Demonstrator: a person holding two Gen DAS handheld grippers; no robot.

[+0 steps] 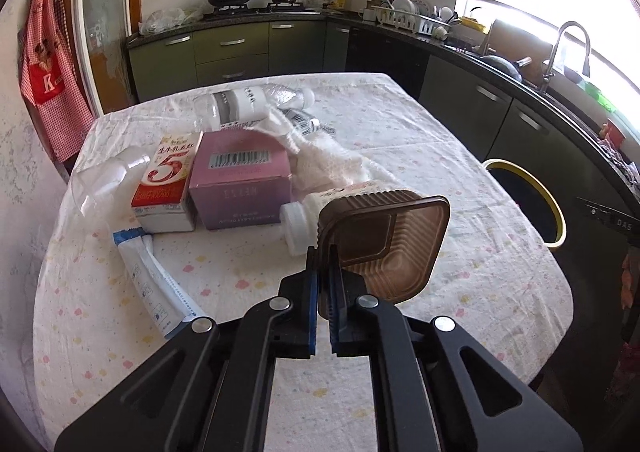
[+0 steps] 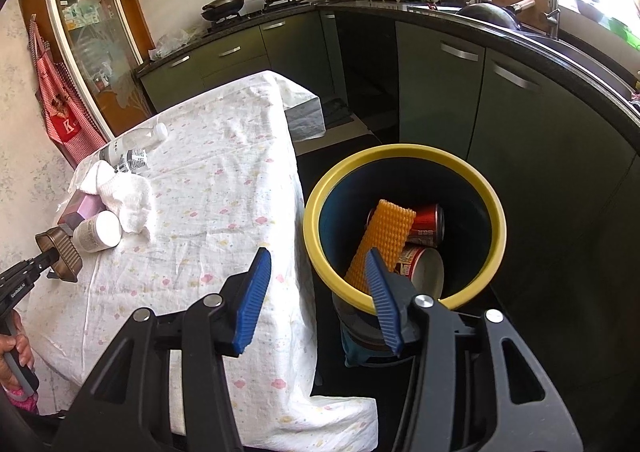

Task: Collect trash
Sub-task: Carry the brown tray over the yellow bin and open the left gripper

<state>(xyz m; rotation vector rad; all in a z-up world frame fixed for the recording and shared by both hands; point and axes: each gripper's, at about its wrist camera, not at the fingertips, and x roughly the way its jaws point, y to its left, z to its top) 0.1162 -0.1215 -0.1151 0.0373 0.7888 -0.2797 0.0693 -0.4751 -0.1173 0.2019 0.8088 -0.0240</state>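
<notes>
My left hand-held gripper [image 1: 325, 272] is clamped on the rim of a brown plastic tray [image 1: 386, 240], holding it tilted up above the table [image 1: 460, 179], just in front of a small white bottle [image 1: 308, 219] lying on its side. My right hand-held gripper [image 2: 318, 284] has its jaws wide apart with nothing in them, sitting over the near edge of the yellow-rimmed trash bin [image 2: 320, 187] on the floor to the right of the table, where there's an orange corrugated piece [image 2: 382, 240] and a couple of cans [image 2: 426, 226] inside. The milk carton [image 1: 168, 183], pink box [image 1: 240, 179], toothpaste tube [image 1: 154, 280] and crumpled white cloth [image 1: 320, 155] are on the table.
</notes>
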